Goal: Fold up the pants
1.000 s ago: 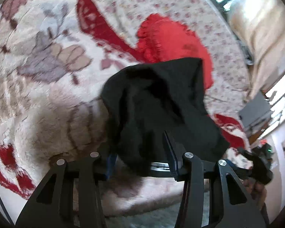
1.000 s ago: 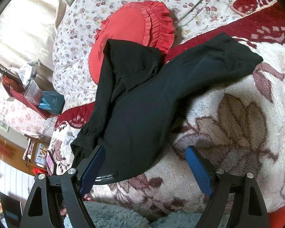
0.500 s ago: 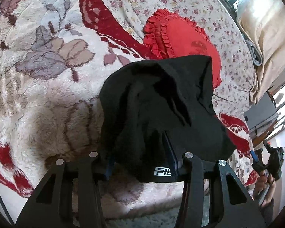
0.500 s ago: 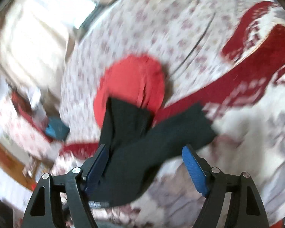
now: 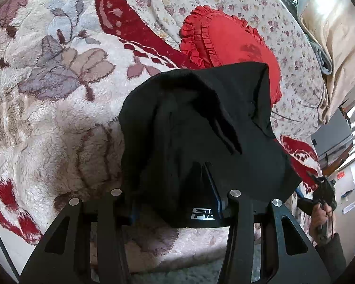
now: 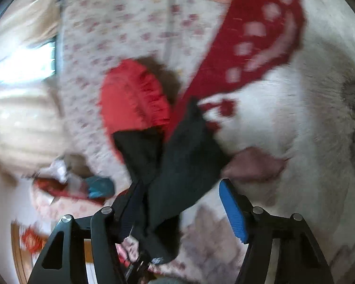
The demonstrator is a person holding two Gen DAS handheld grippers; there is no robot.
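1. A white logo patch (image 5: 202, 213) sits on the black pants (image 5: 191, 127) hem, at 6 o'clock in the left wrist view; its blocky letters are too cut off to read.
2. No other text is legible.

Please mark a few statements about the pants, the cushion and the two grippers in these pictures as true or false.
1. The left gripper is clamped on the black pants. True.
2. The pants lie flat and neatly folded on the blanket. False: they are bunched and lifted at the held end.
3. A red ruffled cushion lies beyond the pants. True.
4. The right gripper is fully shut on the fabric. False: its jaws are closing, with cloth between them and a clear gap at the blue pad.
5. The cushion is blue. False: it is red.
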